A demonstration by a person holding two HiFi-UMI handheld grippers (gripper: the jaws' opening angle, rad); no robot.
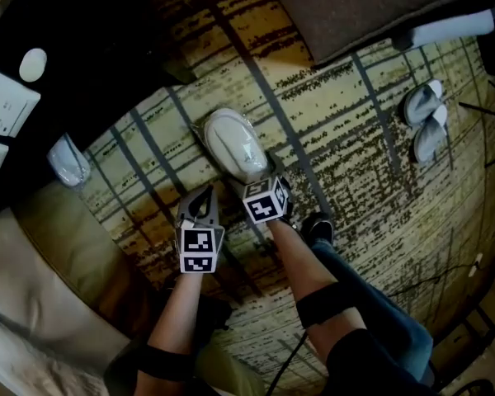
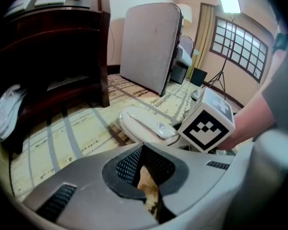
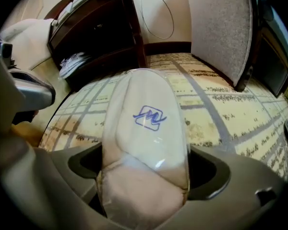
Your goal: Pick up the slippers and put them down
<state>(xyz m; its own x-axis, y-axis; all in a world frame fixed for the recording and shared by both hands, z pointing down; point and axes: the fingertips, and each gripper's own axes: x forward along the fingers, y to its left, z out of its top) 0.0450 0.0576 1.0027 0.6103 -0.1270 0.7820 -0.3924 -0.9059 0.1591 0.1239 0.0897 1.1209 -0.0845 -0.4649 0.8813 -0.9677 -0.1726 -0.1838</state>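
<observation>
The right gripper (image 1: 260, 180) clamps its fingers on one end of the plastic-wrapped white slipper (image 1: 235, 143), low over the striped beige carpet (image 1: 355, 180), so lifting looks done and only release seems left; the left gripper (image 1: 200, 209) hangs above that carpet, fingers pressed together and empty.

Hotel-like room: patterned carpet (image 1: 346, 139), dark wood dresser (image 2: 62, 37), plastic-wrapped slipper (image 3: 144, 123).

Grid-patterned carpet (image 1: 355, 180); dark wooden cabinet (image 2: 62, 47); grey padded panel (image 2: 149, 47) standing upright near it; lit tripod lamp (image 2: 229, 0).
</observation>
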